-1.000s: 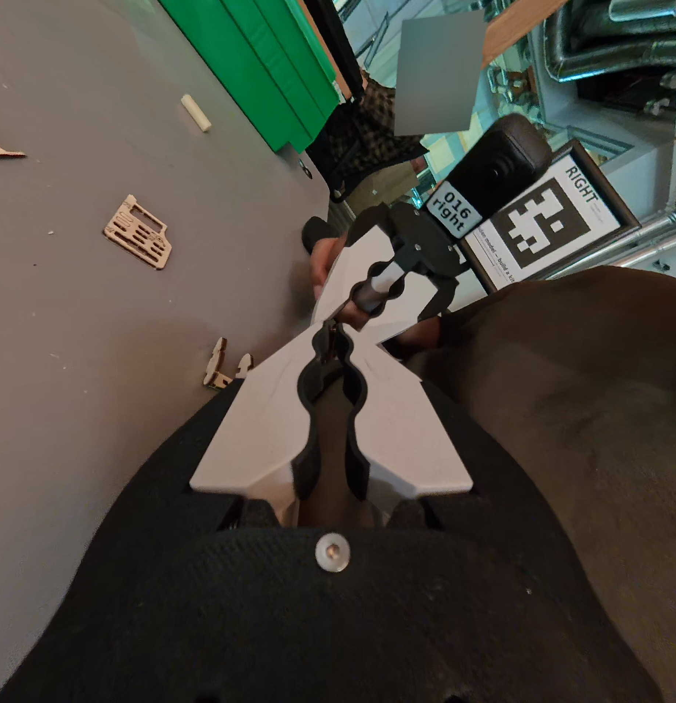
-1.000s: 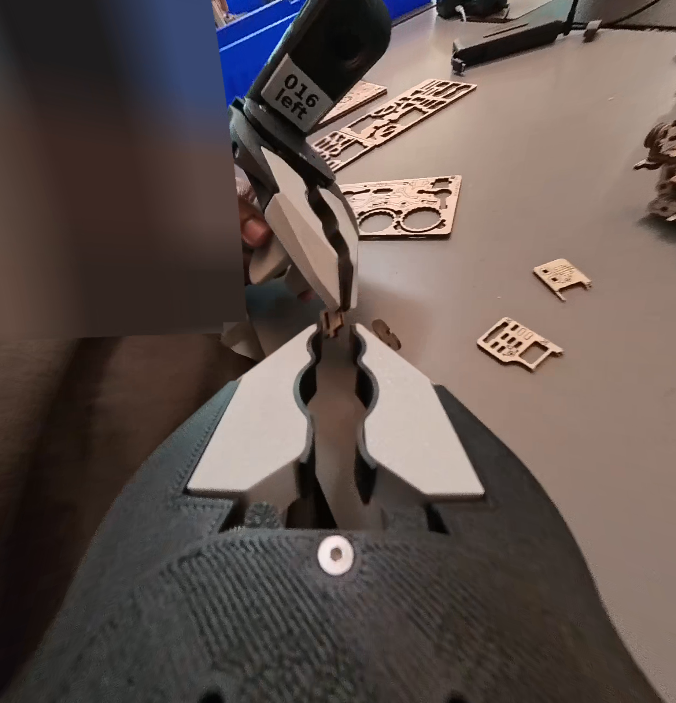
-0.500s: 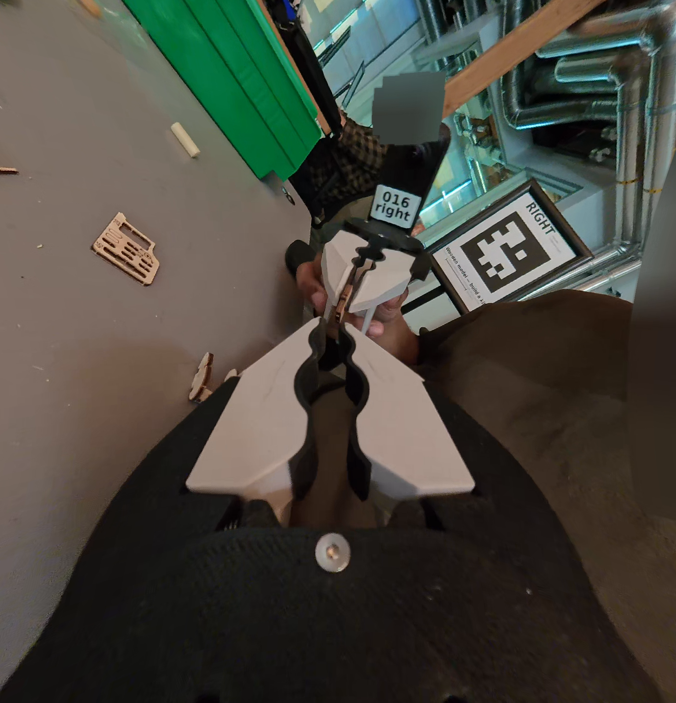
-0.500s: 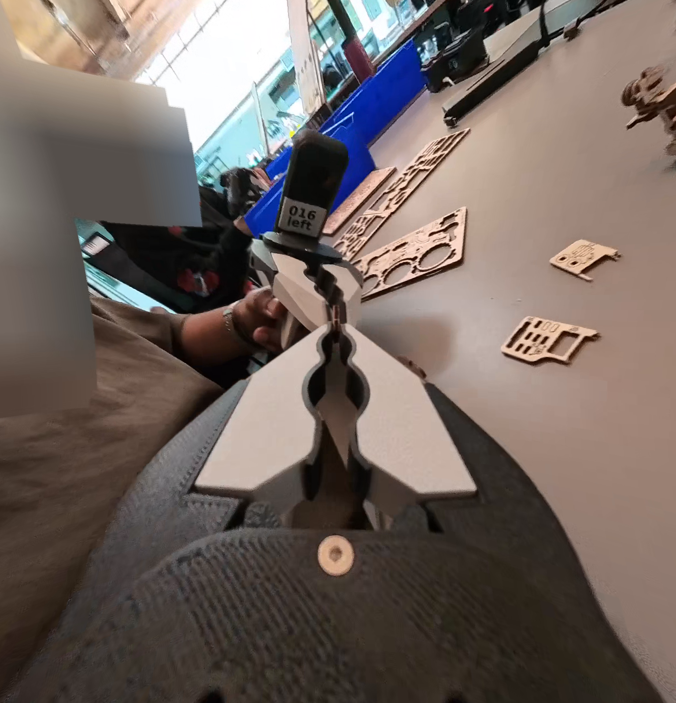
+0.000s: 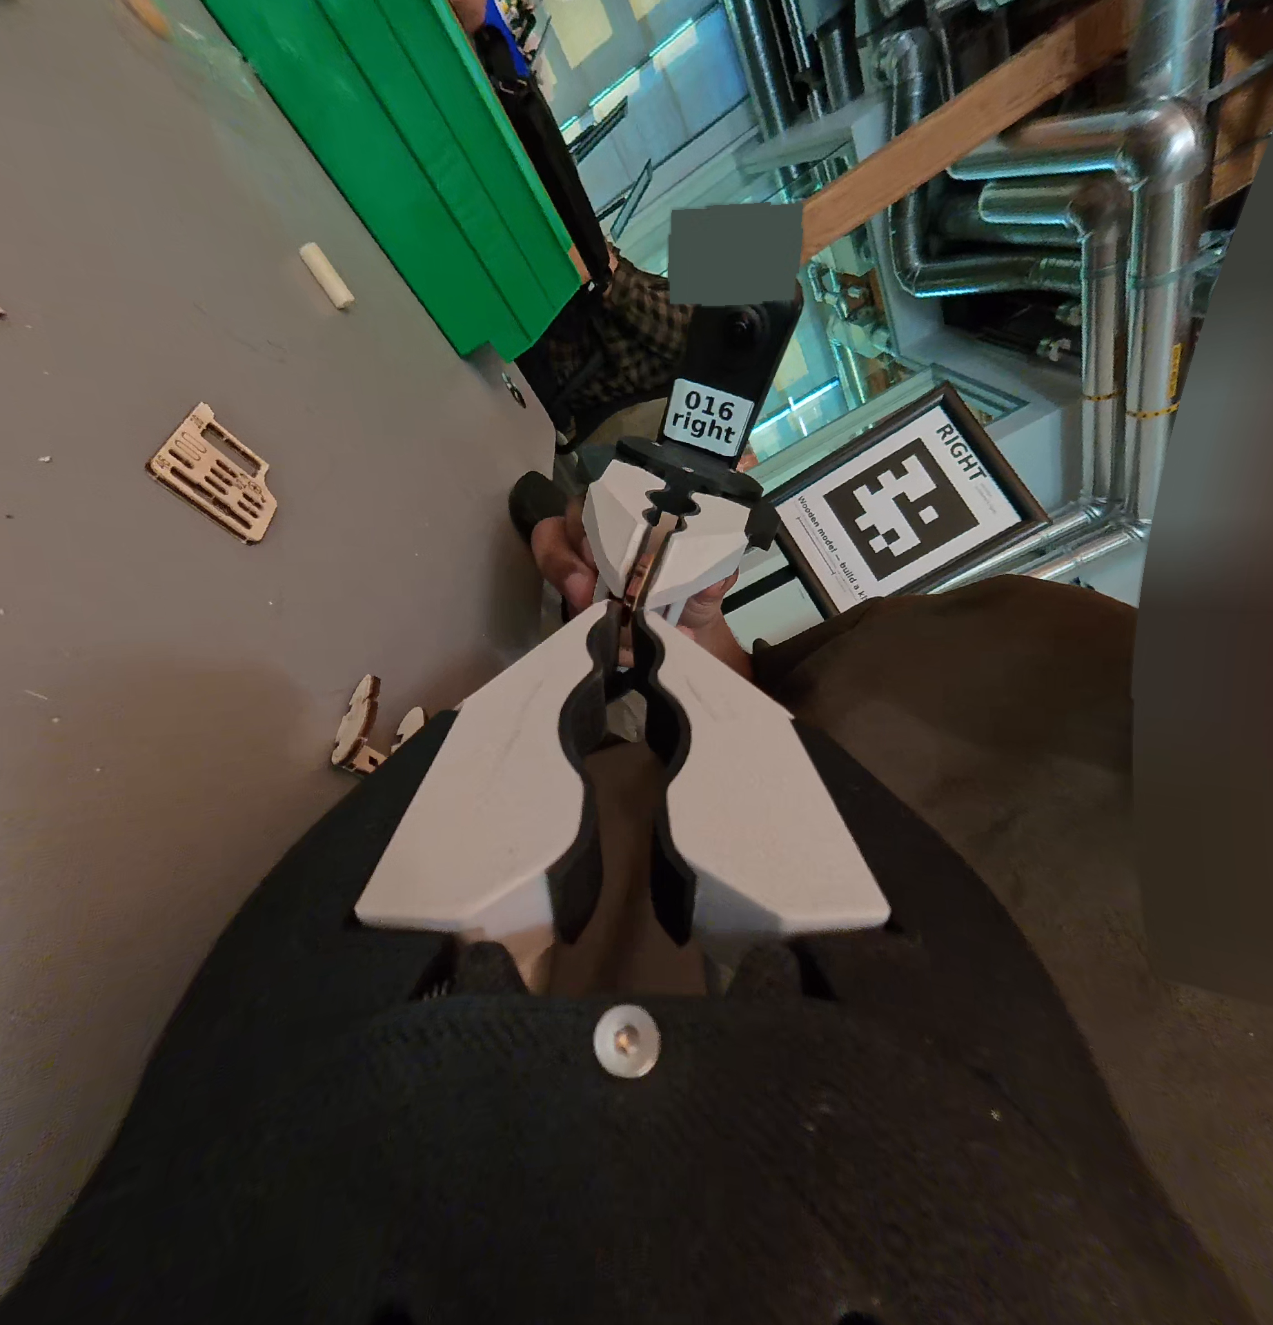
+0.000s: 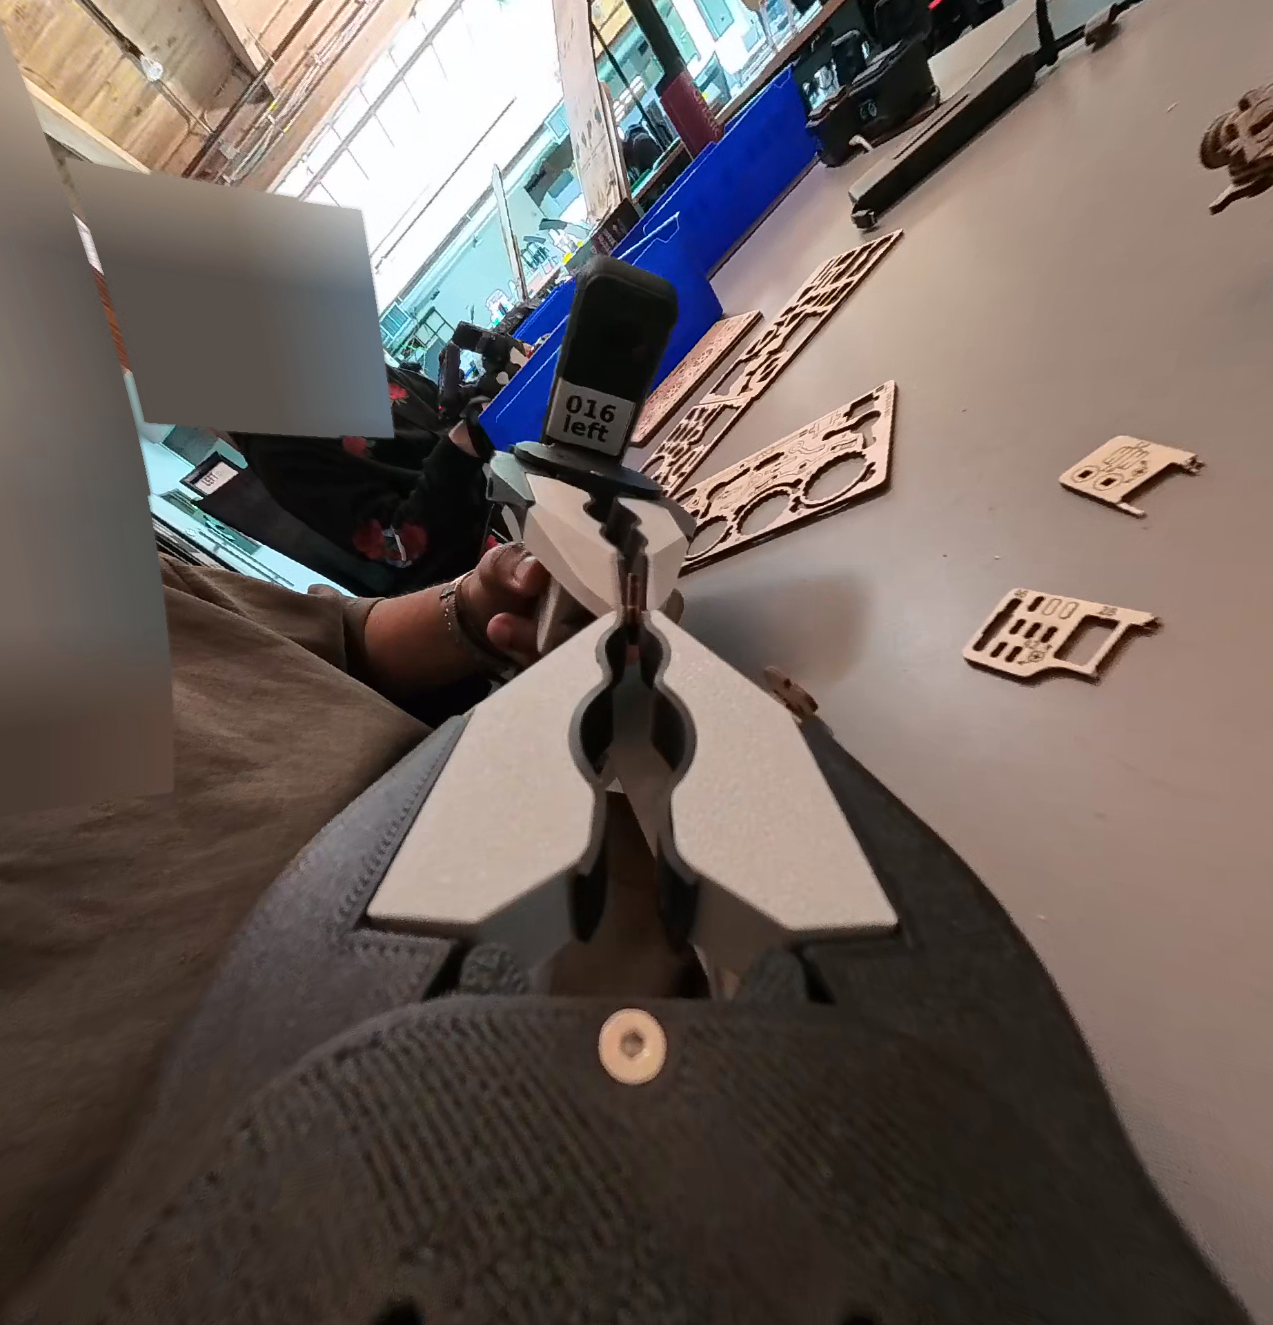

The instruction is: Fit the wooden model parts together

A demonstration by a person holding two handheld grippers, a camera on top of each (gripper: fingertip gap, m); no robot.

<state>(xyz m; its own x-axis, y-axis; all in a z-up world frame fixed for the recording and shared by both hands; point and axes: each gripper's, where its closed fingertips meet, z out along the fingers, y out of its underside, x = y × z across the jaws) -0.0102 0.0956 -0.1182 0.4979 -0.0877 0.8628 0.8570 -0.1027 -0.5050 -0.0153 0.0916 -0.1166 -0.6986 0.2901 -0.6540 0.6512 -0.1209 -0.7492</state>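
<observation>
My left gripper (image 5: 625, 618) and my right gripper (image 6: 632, 625) meet tip to tip above the grey table's (image 5: 117, 645) near edge. Each is shut on a small thin wooden part seen edge-on. In the left wrist view the right gripper (image 5: 635, 589) faces me with a brown wooden sliver (image 5: 645, 566) between its fingers. In the right wrist view the left gripper (image 6: 633, 601) faces me and pinches a wooden sliver (image 6: 632, 584). The two parts touch at the tips; how they join is hidden. A hand holds each gripper.
A slotted wooden panel (image 6: 1056, 634), a second panel (image 6: 1128, 473), cut-out sheets (image 6: 784, 487) and a built model (image 6: 1257, 150) lie on the table. Small loose pieces (image 5: 361, 724), a panel (image 5: 214, 473), a white peg (image 5: 326, 276), a green bin (image 5: 432, 165) and a framed marker sign (image 5: 906, 509) also show. My left and right fingertips are right by each other.
Both grippers have tilted up from the table and turned to face each other head-on. Their tips, each with a wooden part, have stayed together.
</observation>
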